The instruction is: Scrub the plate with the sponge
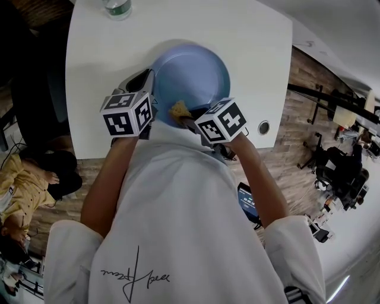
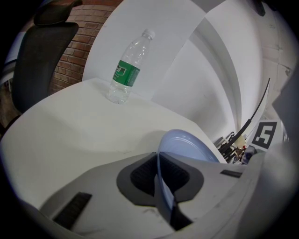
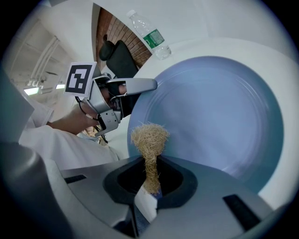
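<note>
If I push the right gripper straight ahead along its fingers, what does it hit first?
Most likely the blue plate. The sponge pinched in the right gripper sticks out ahead of it and points at the blue plate's inner face, near its edge. Whether the sponge touches it is unclear.

A white table [image 1: 89,89] carries an upright water bottle [image 2: 127,70] near its far edge.

plate [image 1: 191,71] over table [image 1: 89,59] | bottle [image 1: 117,7] behind it (far edge) | sponge [image 1: 179,110] at plate's near rim
</note>
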